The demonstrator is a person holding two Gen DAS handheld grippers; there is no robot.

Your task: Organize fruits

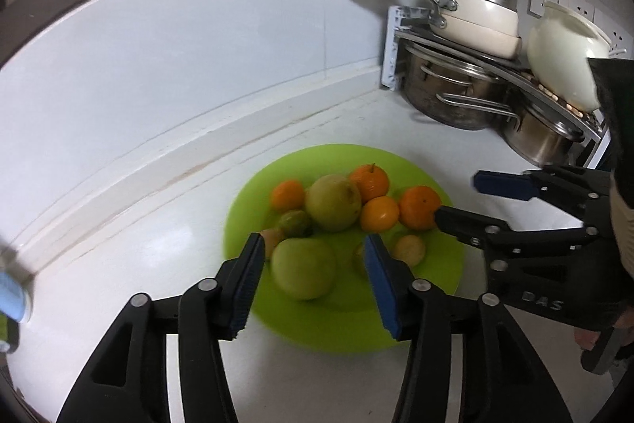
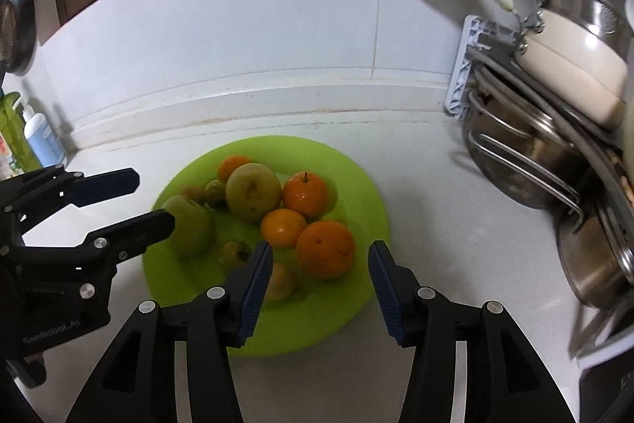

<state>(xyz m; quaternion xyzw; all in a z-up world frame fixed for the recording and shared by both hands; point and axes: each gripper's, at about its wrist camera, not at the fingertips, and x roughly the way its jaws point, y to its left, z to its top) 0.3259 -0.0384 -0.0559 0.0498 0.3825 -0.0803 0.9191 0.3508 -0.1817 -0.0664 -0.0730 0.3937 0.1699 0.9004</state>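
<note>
Two wrist views angled down, sharing green plate (image 1: 348, 320)

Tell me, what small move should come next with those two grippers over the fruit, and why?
Probably draw both back from the green plate. The left gripper and right gripper stand open and empty, and every visible fruit, such as the big orange and green apple, already lies on the plate.
</note>
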